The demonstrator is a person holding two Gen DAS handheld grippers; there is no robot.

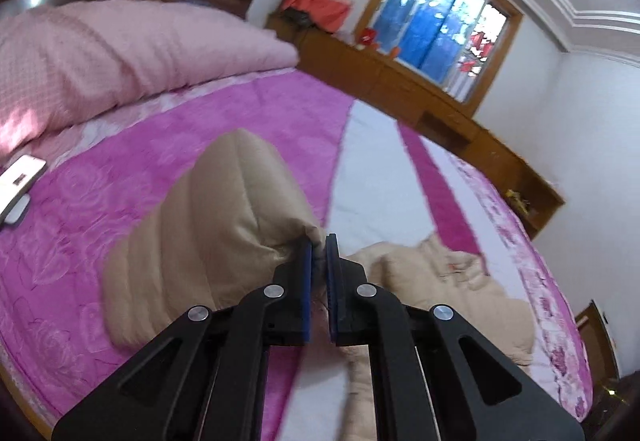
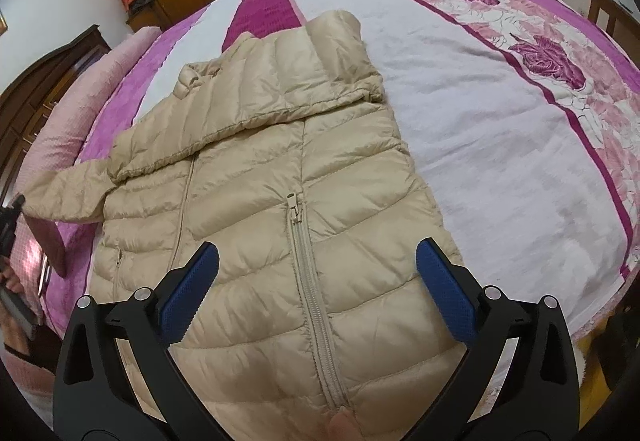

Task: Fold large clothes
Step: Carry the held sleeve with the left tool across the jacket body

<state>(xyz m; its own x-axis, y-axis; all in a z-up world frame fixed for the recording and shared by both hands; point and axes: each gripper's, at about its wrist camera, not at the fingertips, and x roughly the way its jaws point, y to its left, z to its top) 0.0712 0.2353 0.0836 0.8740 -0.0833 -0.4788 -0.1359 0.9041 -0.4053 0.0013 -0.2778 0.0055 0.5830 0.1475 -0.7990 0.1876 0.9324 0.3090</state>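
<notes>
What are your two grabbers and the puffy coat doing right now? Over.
Left gripper shut on sleeve of the beige quilted puffer jacket, lifted. Right gripper open above the jacket's zipper. Jacket flat on pink-and-white bedspread. Nothing blocking.

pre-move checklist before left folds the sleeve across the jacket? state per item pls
1. Left gripper holds the sleeve: ok, jaws pinch the cuff.
2. Sleeve lifted off the bed: ok in the left wrist view.
3. Right gripper free: ok, jaws wide open above the jacket, gripping nothing.
4. Jacket body flat, zipper closed: ok, zipped partway up, front lies smooth.
5. Other sleeve already folded in: cannot tell, it does not show separately.
6. Fold path free: ok, nothing lies on the jacket front; the phone sits off to the side.
</notes>
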